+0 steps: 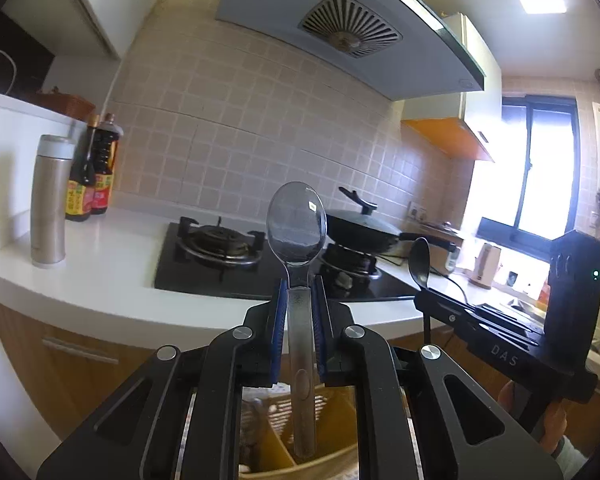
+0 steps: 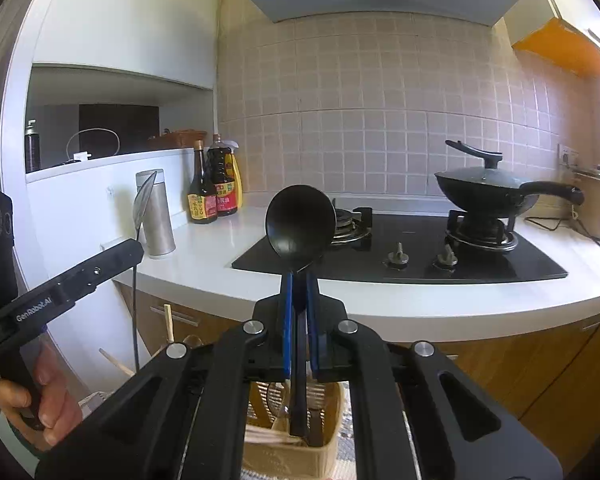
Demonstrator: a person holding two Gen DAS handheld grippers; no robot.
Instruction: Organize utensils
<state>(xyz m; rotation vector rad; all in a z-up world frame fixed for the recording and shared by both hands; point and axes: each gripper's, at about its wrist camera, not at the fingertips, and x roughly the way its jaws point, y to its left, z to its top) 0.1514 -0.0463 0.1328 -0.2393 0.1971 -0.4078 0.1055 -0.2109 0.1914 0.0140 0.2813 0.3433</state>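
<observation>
My left gripper point(image 1: 299, 289) is shut on the handle of a clear plastic spoon point(image 1: 297, 226), bowl up, lifted in front of the stove. My right gripper point(image 2: 299, 280) is shut on a black spoon point(image 2: 300, 220), also bowl up. In the left wrist view the right gripper point(image 1: 422, 294) and its black spoon point(image 1: 419, 261) show at the right. The right wrist view catches the left gripper point(image 2: 134, 246) with the clear spoon point(image 2: 143, 200) at the left. Below both sits a tan divided utensil basket point(image 2: 328, 454) point(image 1: 324, 462) with several utensils.
A white counter point(image 2: 380, 304) carries a black gas stove point(image 2: 400, 256) with a lidded wok point(image 2: 484, 190). A steel flask point(image 2: 158, 216) and sauce bottles point(image 2: 214, 188) stand at the left, a rice cooker point(image 2: 598, 204) at the right. A person's hand point(image 2: 48, 404) grips the left tool.
</observation>
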